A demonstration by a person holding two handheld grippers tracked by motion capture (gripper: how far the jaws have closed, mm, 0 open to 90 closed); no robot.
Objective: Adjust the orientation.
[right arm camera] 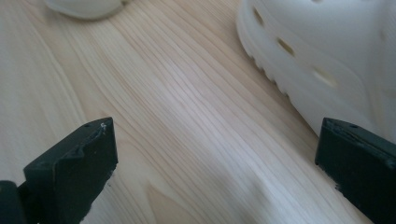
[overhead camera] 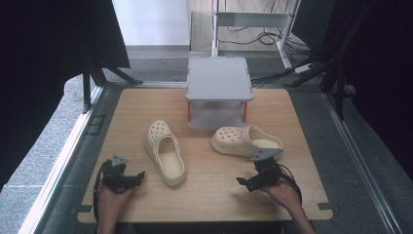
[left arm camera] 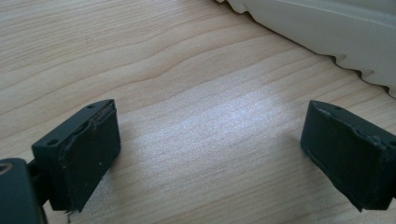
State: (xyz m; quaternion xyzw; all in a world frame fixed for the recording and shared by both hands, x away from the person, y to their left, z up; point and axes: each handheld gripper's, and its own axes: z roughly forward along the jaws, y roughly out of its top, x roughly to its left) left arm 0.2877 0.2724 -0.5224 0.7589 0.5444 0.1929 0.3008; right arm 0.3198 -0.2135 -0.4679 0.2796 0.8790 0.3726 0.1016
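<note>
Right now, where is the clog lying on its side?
In the high view, the tipped clog lies right of centre on the table, just in front of the grey stand and beyond the right gripper.

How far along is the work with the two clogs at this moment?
Nothing looks done yet: the left clog and the right clog both lie apart on the table, in front of the grey stand. In hand: nothing; the left gripper and right gripper sit low near the front edge, jaws open and empty. Left: grasping and moving both clogs, perhaps to the stand.
</note>
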